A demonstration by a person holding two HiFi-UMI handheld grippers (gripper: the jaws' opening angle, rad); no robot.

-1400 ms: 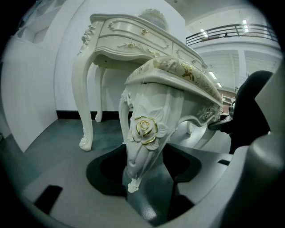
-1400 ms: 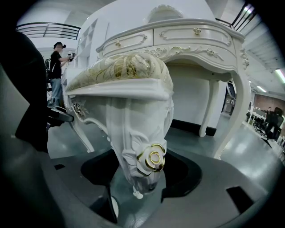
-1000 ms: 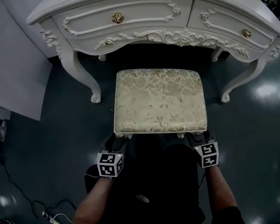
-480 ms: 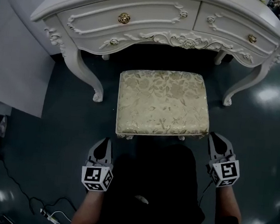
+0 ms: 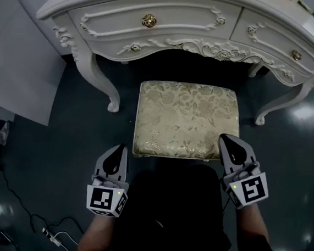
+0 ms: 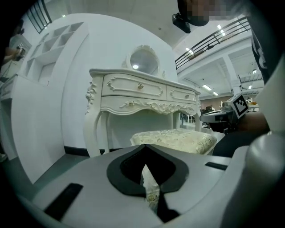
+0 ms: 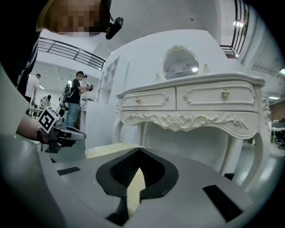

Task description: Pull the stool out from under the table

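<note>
Left hand-held gripper (image 5: 119,148) and right hand-held gripper (image 5: 226,139), jaws just closed on nothing, flank the stool (image 5: 186,119) ahead; right is nearer.

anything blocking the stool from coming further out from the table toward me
Only your own dark-clothed legs, right at the near edge of the cream floral cushioned stool, which sits mostly out in front of the white carved table. Nothing else visible lies on the dark floor around it.

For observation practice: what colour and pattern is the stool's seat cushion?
The seat cushion is cream-gold floral; head view shows it best.
</note>
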